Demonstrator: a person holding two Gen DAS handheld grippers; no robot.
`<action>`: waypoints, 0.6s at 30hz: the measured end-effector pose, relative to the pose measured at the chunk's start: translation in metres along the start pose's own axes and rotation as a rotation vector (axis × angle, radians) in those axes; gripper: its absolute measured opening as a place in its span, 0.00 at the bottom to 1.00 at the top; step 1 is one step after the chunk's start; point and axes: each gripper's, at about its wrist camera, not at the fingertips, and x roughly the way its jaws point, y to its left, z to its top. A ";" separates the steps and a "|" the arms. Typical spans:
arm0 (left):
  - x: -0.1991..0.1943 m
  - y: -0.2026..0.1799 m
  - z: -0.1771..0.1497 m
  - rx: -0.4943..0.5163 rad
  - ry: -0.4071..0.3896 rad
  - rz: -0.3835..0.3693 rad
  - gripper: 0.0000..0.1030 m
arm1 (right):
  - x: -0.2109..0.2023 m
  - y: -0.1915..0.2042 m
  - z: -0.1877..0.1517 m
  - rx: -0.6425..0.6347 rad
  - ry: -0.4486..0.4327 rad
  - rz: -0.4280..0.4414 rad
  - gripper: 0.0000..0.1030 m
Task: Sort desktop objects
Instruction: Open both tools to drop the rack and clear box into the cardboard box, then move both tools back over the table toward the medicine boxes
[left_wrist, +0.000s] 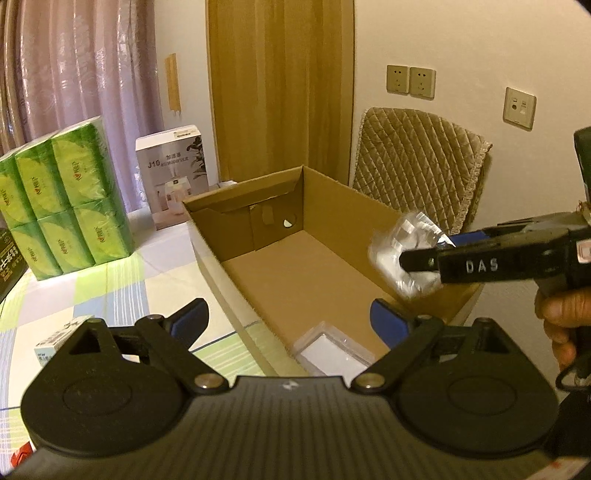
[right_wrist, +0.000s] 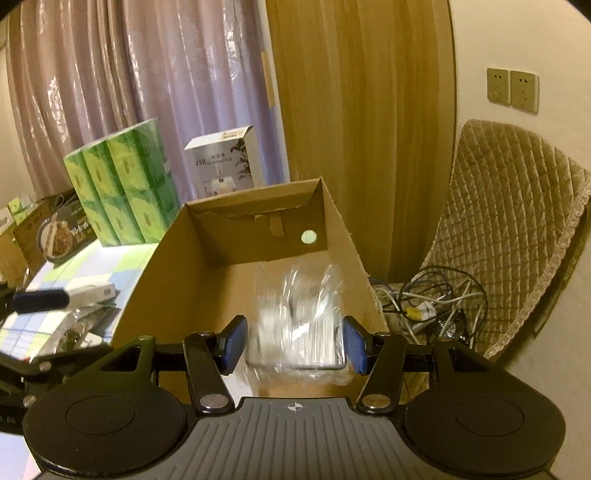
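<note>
Right now the left gripper (left_wrist: 290, 325) hangs over the near end of an open cardboard box (left_wrist: 332, 206), its blue-padded jaws spread wide with nothing between them. On the box floor, just ahead of that gripper, lies a clear plastic packet with a white insert (left_wrist: 332, 349). Over at three o'clock in the left wrist view, the right gripper (left_wrist: 417, 264) reaches in above the box's right wall, a hand (left_wrist: 565, 325) wrapped around its grip. A second clear plastic packet (right_wrist: 301, 321) shows as a motion-blurred smear in the gap of the right gripper's jaws; they stand partly open and the pads do not seem to press on it, though the blur makes contact hard to judge. The box sits on a pale checked tablecloth (left_wrist: 122, 280). At ten o'clock from the box stands a stack of green tissue packs (left_wrist: 62, 199), and at eleven o'clock a white humidifier carton (left_wrist: 171, 173). A quilted chair (right_wrist: 513, 229) stands at two o'clock, with tangled cables (right_wrist: 436, 299) on its seat.
</note>
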 end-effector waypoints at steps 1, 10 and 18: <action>-0.002 0.001 -0.001 -0.005 0.001 0.002 0.90 | -0.002 0.000 0.001 0.003 -0.007 -0.001 0.59; -0.025 0.014 -0.019 -0.063 0.013 0.052 0.89 | -0.023 0.001 -0.002 0.020 -0.040 -0.004 0.61; -0.056 0.030 -0.043 -0.116 0.038 0.102 0.90 | -0.050 0.023 -0.013 0.025 -0.055 0.027 0.70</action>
